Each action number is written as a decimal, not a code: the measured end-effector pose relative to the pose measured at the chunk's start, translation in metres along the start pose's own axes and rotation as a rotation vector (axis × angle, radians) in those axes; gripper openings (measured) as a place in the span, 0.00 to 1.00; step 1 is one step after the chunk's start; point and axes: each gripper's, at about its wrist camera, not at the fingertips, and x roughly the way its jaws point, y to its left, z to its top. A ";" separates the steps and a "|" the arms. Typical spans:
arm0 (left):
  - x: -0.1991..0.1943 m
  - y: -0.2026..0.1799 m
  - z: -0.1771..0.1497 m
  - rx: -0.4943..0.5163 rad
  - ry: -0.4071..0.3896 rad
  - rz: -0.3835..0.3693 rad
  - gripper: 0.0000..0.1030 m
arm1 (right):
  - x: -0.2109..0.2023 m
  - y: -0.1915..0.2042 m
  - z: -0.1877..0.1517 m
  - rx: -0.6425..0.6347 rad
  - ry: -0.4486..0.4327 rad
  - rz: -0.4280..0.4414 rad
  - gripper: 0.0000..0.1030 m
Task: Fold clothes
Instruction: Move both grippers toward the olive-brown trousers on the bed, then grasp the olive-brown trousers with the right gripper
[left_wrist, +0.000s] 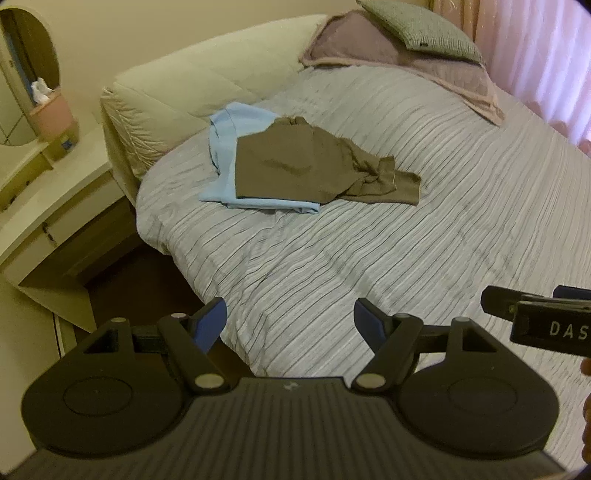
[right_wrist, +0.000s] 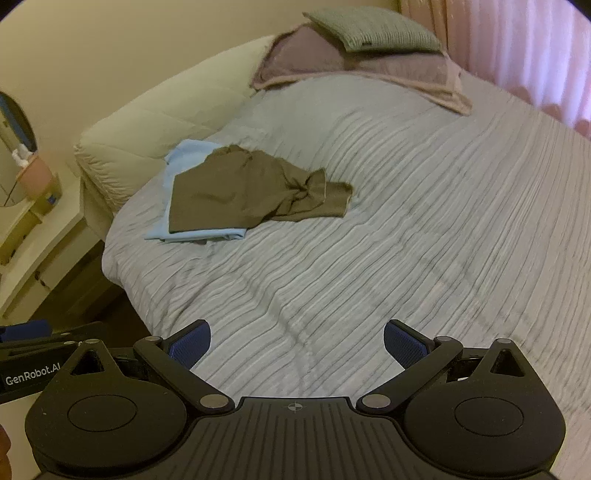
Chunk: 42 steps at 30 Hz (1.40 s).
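Note:
A brown garment (left_wrist: 306, 166) lies crumpled on the bed, half folded, one bunched end trailing right. It rests on a light blue garment (left_wrist: 225, 147) that shows at its left and front edges. The right wrist view has the same brown garment (right_wrist: 243, 192) over the blue one (right_wrist: 192, 234). My left gripper (left_wrist: 290, 325) hovers open over the near edge of the bed, well short of the clothes, holding nothing. My right gripper (right_wrist: 297, 345) is open too and empty, also over the near bedspread. Its body (left_wrist: 546, 317) shows at the right of the left view.
The bed (left_wrist: 406, 258) has a grey striped cover, with a mauve pillow (left_wrist: 399, 62) and a grey-green cushion (left_wrist: 421, 29) at its far end. A cream headboard (left_wrist: 192, 81) runs along the left. A cream dresser (left_wrist: 55, 206) with a pink container (left_wrist: 53, 114) stands left. Pink curtains (left_wrist: 546, 55) hang right.

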 end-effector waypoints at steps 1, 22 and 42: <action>0.007 0.003 0.004 0.007 0.008 -0.004 0.71 | 0.007 0.001 0.002 0.010 0.009 -0.002 0.99; 0.180 0.076 0.131 0.091 0.158 -0.103 0.70 | 0.172 0.017 0.098 0.347 0.076 0.065 0.99; 0.319 0.104 0.239 0.134 0.154 -0.211 0.70 | 0.340 -0.024 0.137 1.025 0.039 0.239 0.61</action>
